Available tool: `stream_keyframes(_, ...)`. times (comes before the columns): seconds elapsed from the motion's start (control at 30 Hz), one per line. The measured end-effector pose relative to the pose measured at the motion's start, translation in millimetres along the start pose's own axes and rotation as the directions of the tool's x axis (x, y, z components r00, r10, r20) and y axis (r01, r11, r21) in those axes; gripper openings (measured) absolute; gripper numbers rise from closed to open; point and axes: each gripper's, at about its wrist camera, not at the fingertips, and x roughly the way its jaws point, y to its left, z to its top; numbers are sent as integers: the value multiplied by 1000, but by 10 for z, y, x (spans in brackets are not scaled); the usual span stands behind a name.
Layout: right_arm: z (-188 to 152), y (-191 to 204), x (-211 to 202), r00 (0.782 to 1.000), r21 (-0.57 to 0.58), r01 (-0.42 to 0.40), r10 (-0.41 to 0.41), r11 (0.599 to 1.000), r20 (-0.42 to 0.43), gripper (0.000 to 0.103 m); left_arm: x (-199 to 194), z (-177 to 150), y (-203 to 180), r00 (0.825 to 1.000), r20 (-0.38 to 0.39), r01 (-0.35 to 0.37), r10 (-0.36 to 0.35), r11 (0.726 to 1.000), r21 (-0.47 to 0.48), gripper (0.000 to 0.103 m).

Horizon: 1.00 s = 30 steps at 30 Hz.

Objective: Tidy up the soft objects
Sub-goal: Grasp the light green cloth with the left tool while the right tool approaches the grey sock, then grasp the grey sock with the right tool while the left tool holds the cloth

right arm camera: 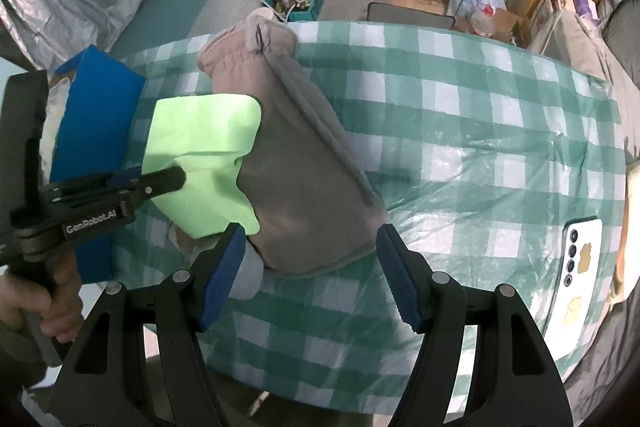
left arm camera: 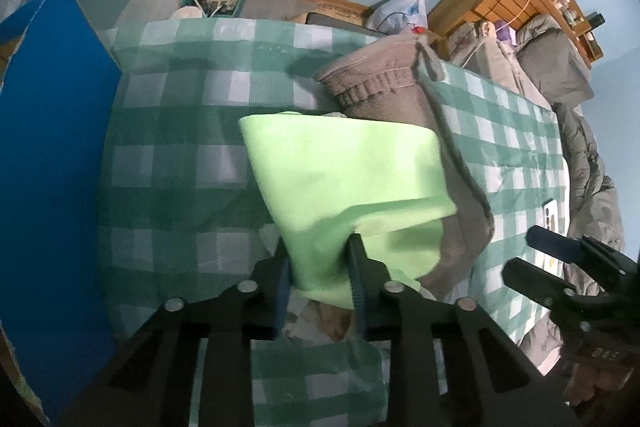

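light green cloth (left arm camera: 344, 179) lifted, overlapping flat grey fleece garment (right arm camera: 304, 179)

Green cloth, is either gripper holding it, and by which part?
The left gripper is shut on the green cloth, pinching its bunched lower edge. The right gripper is open, holding nothing.

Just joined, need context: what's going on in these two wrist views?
A person with two handheld grippers is sorting soft items on a green checked tablecloth. The left gripper is shut on a light green cloth, holding it raised beside a folded grey garment. The right gripper is open, hovering near the garment's close edge, gripping nothing. A phone lies to the right.
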Motion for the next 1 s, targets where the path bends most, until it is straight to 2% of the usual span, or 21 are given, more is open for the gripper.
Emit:
stream_keyframes(0.03,-7,10,7,1000,-2,-1,1,1000,0,69,-21,-7,-6,1000,5,0,0,1000,4,21)
stream_keyframes(0.1,-25,38,21,1000,-3,-5,5,1000,-2,69,-57,-27,-12,1000,9,10,-10,1000,17,12)
stream_keyframes(0.2,-48,80,47,1000,-4,-9,9,1000,-8,69,-97,-49,-19,1000,16,17,-17,1000,26,10)
stream_keyframes(0.5,-113,271,73,999,-46,-49,49,998,-12,71,-382,-190,69,998,59,1,-3,1000,28,9)
stream_keyframes(0.8,-169,570,284,996,-108,-83,78,991,-52,71,-513,-390,212,997,66,-32,30,999,27,9)
stream_keyframes(1.0,-252,737,489,997,-179,-39,25,983,-79,71,-568,-527,320,998,58,-35,33,999,21,9)
